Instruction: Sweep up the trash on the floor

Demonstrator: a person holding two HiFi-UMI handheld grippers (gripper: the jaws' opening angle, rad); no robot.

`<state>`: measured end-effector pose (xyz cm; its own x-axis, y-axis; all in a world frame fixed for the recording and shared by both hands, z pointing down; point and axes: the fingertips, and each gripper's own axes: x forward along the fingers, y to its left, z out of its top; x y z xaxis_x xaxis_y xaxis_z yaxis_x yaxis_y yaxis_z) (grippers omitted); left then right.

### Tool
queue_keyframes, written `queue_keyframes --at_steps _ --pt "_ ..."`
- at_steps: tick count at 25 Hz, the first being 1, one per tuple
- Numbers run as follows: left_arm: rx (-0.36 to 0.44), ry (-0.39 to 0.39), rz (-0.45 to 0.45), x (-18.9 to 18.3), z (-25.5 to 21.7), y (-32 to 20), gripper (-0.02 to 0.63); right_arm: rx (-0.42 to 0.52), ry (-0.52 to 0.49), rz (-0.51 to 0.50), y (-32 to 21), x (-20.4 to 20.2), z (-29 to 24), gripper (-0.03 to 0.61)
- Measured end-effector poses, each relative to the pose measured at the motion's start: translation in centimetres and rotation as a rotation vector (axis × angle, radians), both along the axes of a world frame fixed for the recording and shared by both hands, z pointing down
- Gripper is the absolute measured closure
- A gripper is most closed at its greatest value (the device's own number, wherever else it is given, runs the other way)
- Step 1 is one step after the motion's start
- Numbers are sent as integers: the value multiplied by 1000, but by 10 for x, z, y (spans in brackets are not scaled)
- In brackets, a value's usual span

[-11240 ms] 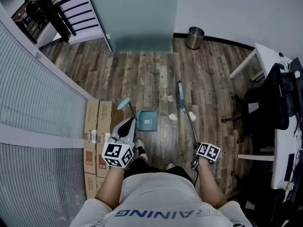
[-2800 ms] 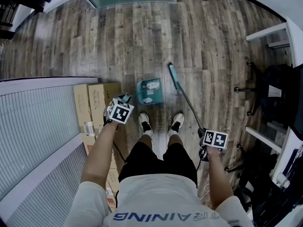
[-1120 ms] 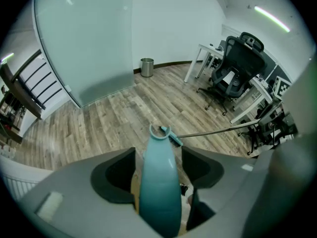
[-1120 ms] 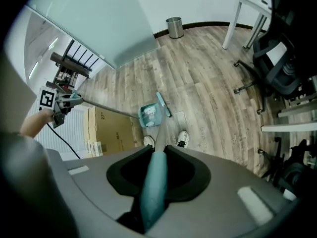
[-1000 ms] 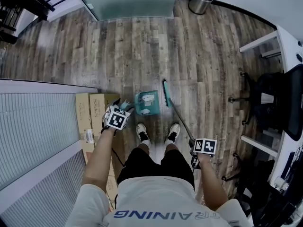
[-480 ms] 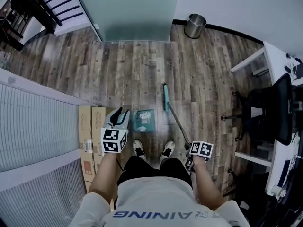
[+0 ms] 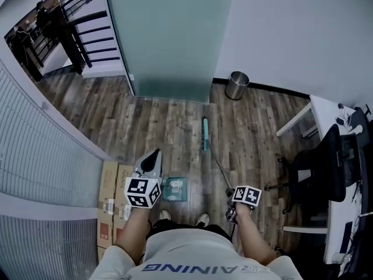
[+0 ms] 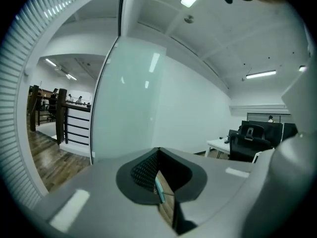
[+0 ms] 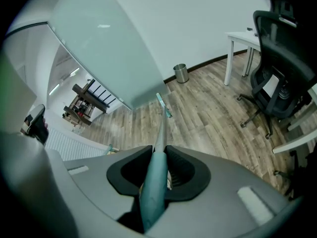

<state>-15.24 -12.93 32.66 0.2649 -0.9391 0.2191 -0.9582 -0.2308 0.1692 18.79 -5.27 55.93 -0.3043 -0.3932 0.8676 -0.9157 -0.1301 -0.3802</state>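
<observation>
A teal dustpan (image 7: 175, 189) with white scraps in it lies on the wood floor by my feet. My left gripper (image 7: 151, 156) is raised above and left of it, pointing nearly level at the glass wall. Its jaws (image 8: 158, 168) are shut with nothing between them. A teal broom runs from its head (image 7: 204, 134) on the floor back along a thin handle (image 7: 219, 167) to my right gripper (image 7: 232, 200). In the right gripper view the jaws are shut on the broom handle (image 9: 153, 192), and the broom head (image 9: 163, 105) shows far ahead.
A metal waste bin (image 7: 236, 85) stands by the far wall. A black office chair (image 7: 326, 174) and a white desk (image 7: 323, 112) are at the right. Cardboard boxes (image 7: 111, 197) lie along the ribbed wall at the left. A frosted glass partition (image 7: 169, 39) stands ahead.
My left gripper has let go beside the dustpan, risen and shut its jaws. The right gripper has lifted with the broom. The head view has tilted up toward the far wall.
</observation>
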Motion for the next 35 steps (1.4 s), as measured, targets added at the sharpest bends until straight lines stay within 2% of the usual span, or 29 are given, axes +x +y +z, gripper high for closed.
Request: queue_keyframes --at_steps 7,11,35 --pt "130 3 16 14 -60 -2 612 72 20 5 -28 -17 -29 471" --pt "174 -11 27 18 -80 -1 612 93 34 -13 -37 -24 -32 473" --pt "167 5 55 12 -75 22 612 105 26 -8 -13 -36 -27 472"
